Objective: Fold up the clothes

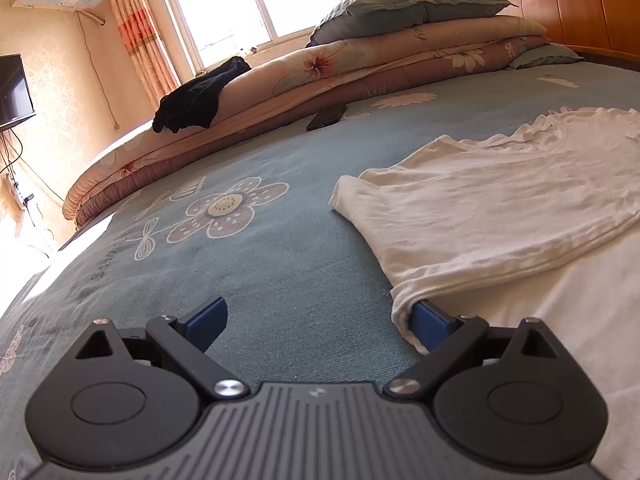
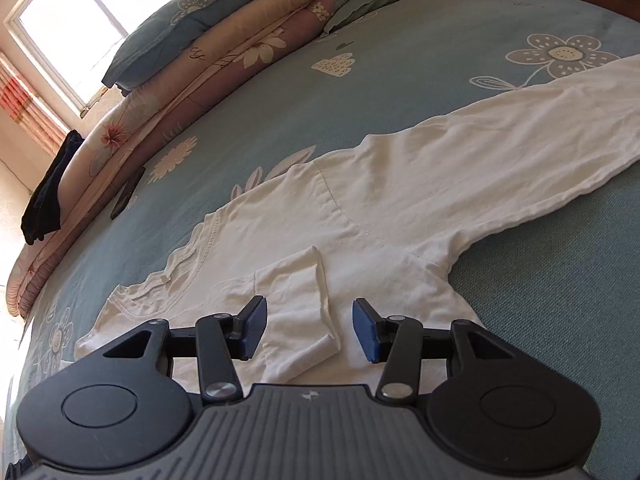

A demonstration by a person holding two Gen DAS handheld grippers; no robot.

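Note:
A white long-sleeved shirt (image 2: pixel 380 200) lies flat on the blue flowered bed sheet (image 2: pixel 560 280). One sleeve is folded across the chest, and its cuff (image 2: pixel 296 300) lies between the fingers of my right gripper (image 2: pixel 310 328). The pads stand open on either side of the cuff with gaps showing. The other sleeve (image 2: pixel 520 120) stretches out to the right. In the left wrist view the shirt (image 1: pixel 500 200) fills the right side. My left gripper (image 1: pixel 320 320) is wide open low over the sheet, and its right finger (image 1: pixel 432 324) touches the shirt's folded edge.
Stacked folded quilts (image 1: pixel 360 68) topped by a pillow (image 1: pixel 400 4) run along the far side of the bed. A black garment (image 1: pixel 196 96) drapes over their end, and a dark phone (image 1: pixel 326 116) lies beside them. A wooden headboard (image 1: pixel 580 4) stands at the right.

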